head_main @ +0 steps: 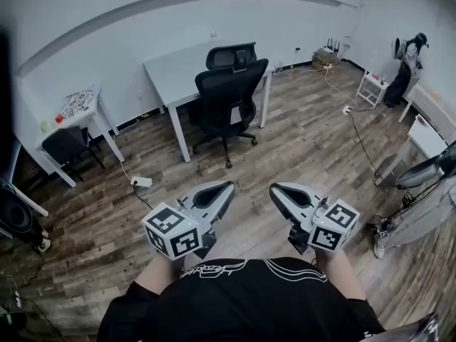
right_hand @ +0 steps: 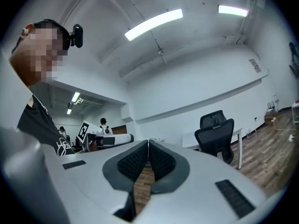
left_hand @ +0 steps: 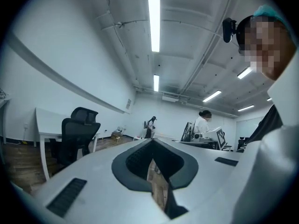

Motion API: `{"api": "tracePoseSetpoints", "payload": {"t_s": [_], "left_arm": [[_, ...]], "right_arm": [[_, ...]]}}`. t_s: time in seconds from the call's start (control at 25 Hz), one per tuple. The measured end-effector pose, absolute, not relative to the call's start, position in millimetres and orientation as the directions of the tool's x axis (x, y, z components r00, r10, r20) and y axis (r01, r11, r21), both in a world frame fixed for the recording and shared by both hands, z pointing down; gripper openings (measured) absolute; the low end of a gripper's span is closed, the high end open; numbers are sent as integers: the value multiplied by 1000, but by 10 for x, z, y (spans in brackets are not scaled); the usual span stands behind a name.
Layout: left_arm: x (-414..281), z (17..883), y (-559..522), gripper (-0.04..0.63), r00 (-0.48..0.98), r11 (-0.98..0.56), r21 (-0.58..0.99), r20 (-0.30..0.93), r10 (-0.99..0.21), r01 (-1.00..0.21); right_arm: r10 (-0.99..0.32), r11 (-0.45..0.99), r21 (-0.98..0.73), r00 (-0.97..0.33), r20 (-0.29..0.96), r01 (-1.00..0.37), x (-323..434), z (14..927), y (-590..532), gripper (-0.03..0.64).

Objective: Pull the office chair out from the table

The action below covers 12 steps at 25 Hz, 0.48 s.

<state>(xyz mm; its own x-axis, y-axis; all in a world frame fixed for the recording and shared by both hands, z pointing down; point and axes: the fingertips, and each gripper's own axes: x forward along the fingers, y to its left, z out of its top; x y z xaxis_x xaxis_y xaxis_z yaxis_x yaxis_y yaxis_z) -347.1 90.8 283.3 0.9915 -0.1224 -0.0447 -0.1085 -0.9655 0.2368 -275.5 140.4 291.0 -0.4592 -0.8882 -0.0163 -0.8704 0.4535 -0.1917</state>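
- Where the white worktop [head_main: 167, 73] stands along the wall, the office chair [head_main: 226, 91] is pushed against its front edge (backrest facing the person).
- Left gripper [head_main: 228, 187], right gripper [head_main: 273, 189]: jaws closed, holding nothing, well apart from chair.
- Wood floor [head_main: 285, 155] lies between.

Your office chair [head_main: 225, 116] faces away, so its backrest [head_main: 231, 84] hides most of the seat and part of the table [head_main: 171, 73] behind it. The clutter [head_main: 77, 102] on the small side table [head_main: 71, 123] is too small to name (colourful, nothing more). The left edge cuts off a dark round thing [head_main: 11, 216].
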Motion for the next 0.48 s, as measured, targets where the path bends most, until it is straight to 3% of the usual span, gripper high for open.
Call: {"api": "tracePoseSetpoints", "payload": {"t_s": [0.48], "left_arm": [[-3017,3168,1053,8,998,-975,216,40,-49,-56]], "right_arm": [[-928,357,-273,-373,6,-893,-2261,3282,1544,38]]}}
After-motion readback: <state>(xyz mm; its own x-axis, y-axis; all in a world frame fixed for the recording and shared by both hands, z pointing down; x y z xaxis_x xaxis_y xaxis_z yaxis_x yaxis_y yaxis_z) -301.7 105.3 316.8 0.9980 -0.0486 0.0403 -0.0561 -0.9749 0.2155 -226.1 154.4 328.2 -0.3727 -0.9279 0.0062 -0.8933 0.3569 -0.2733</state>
